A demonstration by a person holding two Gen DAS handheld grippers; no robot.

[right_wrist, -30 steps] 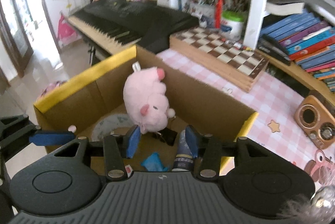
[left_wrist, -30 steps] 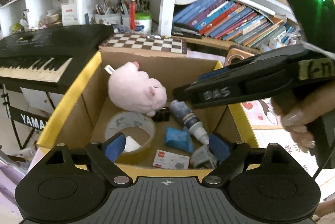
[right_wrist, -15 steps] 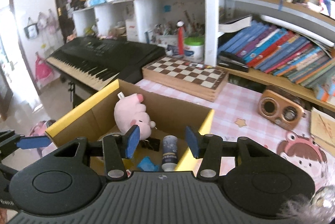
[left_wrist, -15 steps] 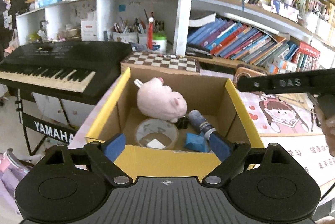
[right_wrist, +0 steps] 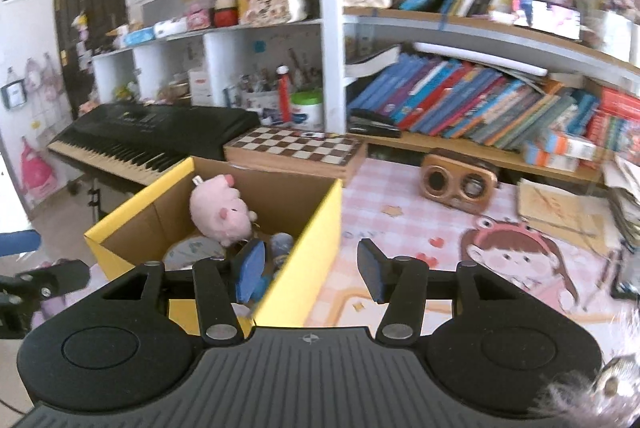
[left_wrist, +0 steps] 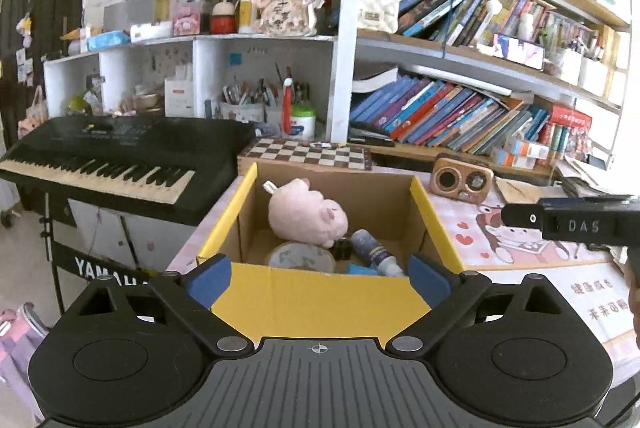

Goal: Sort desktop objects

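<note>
Left wrist view: the left gripper (left_wrist: 319, 278) is empty, its jaws opening wide before the near yellow edge of the cardboard box (left_wrist: 320, 298). The pink plush (left_wrist: 306, 218) lies inside.

Right wrist view: the right gripper (right_wrist: 311, 270), empty and opening, straddles the box's right wall above the free pink mat (right_wrist: 420, 212).

Left gripper (left_wrist: 319, 278) fingers opening, empty; right gripper (right_wrist: 311, 270) fingers opening, empty.

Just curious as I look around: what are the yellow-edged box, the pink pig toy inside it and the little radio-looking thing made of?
The box looks like corrugated cardboard: matte brown inside, yellow outside. The pig toy seems soft plush, with a fuzzy surface. The radio-looking thing appears wooden or wood-look, with a brown glossy casing; I cannot tell which.
</note>
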